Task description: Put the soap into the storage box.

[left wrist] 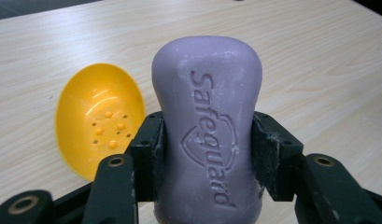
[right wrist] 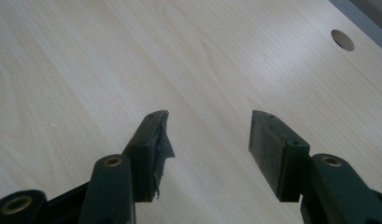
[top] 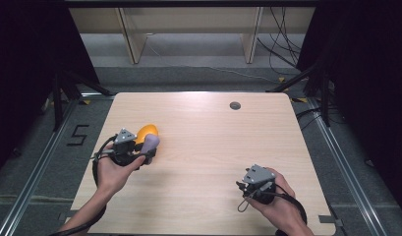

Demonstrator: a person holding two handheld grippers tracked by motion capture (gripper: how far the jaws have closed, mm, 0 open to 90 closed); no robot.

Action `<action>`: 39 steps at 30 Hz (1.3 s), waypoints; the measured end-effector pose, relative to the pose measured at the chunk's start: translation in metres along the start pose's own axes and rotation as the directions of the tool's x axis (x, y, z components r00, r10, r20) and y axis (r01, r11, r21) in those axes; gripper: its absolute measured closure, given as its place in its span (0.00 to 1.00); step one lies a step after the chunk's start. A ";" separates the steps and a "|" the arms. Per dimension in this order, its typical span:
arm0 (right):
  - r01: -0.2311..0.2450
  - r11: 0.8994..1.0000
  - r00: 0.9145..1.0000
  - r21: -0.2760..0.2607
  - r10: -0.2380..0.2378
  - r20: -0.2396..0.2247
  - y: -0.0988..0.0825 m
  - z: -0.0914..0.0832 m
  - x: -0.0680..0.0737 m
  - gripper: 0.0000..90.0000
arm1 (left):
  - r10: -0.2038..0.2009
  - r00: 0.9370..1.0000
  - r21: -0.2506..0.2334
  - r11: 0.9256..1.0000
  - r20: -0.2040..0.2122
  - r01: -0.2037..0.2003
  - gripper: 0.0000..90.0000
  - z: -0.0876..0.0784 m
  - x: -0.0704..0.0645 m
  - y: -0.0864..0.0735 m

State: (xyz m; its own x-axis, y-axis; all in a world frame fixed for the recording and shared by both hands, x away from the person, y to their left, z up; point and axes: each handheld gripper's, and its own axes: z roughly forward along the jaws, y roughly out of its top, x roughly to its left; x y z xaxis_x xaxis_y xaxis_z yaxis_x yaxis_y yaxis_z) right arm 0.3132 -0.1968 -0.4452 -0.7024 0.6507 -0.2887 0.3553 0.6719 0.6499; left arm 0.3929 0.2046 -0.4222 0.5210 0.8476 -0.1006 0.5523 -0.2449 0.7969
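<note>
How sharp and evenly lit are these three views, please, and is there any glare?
High view: soft, table evenly lit, surroundings very dark. Left gripper view: purple soap crisp with readable lettering, bright glare inside the yellow dish. Right gripper view: wood grain clear, a pale sheen across the table near the round hole.
</note>
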 end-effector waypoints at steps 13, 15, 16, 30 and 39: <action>0.006 1.000 1.000 0.007 -0.006 0.002 -0.001 0.000 0.000 0.52 | -0.067 0.994 0.105 0.992 -0.091 0.077 0.55 0.016 0.036 0.031; 0.006 1.000 1.000 0.010 -0.006 -0.001 -0.001 0.000 0.000 0.52 | -0.080 0.992 0.114 0.989 -0.100 0.091 0.55 0.021 0.038 0.034; 0.006 1.000 1.000 0.008 -0.006 0.001 -0.001 0.001 0.000 0.52 | -0.085 0.990 0.109 0.989 -0.111 0.097 0.55 0.024 0.039 0.035; 0.007 1.000 1.000 0.010 -0.007 -0.003 -0.001 0.001 0.000 0.52 | -0.101 0.984 0.186 0.974 -0.148 0.128 0.55 0.056 0.052 0.042; 0.037 0.999 0.999 0.002 -0.037 -0.004 -0.001 0.002 -0.001 0.52 | -0.116 0.978 0.253 0.955 -0.171 0.158 0.55 0.065 0.058 0.041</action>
State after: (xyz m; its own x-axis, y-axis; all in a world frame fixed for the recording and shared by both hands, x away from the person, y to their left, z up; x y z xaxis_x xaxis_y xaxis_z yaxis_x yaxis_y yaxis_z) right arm 0.3150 -0.1978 -0.4468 -0.7174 0.6241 -0.3094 0.3308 0.6962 0.6371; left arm 0.4881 0.2132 -0.4336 0.3342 0.9383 -0.0890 0.7739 -0.2193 0.5941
